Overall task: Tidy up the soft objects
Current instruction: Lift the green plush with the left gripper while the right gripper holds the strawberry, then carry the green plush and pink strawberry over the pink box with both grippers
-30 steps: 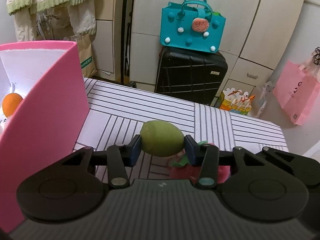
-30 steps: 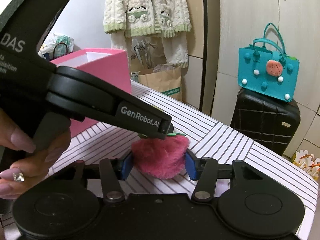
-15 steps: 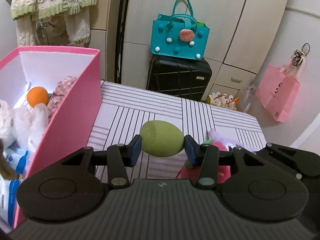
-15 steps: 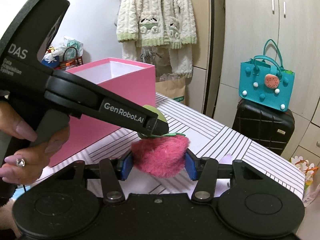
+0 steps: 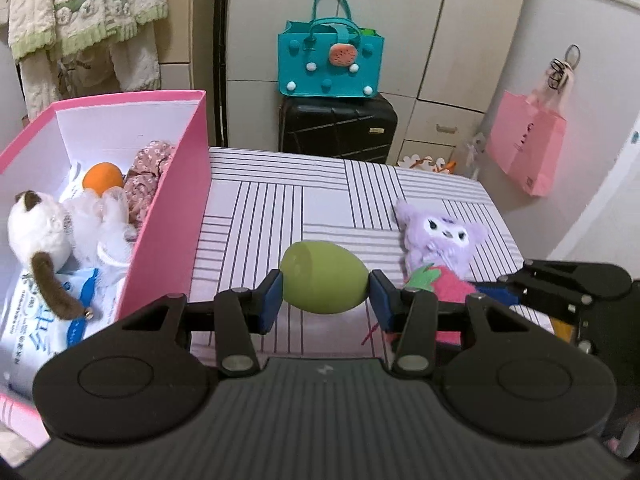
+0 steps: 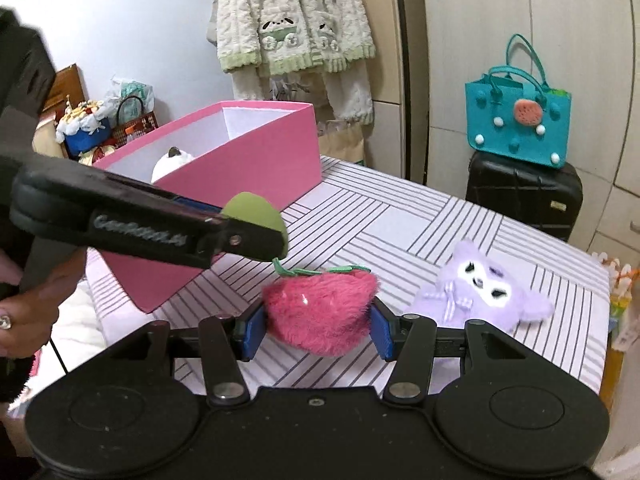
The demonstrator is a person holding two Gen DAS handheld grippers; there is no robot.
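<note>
Only our left wrist view looks into the pink box [image 5: 168, 216]. Our left gripper [image 5: 325, 289] clamps the green egg [image 5: 323, 282] beside it; our right gripper [image 6: 316, 330] pinches the pink strawberry plush [image 6: 320, 312], the purple plush [image 6: 486, 288] lying beyond on the striped table [image 6: 400, 216].

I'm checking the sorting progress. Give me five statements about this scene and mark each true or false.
1. The left gripper holds a green egg. True.
2. The right gripper is empty. False: its fingers clamp a pink plush strawberry.
3. The purple plush toy lies in the pink box. False: it lies on the striped table.
4. An orange ball is in the pink box. True.
5. The teal bag sits on the table. False: it rests on a black suitcase.
</note>
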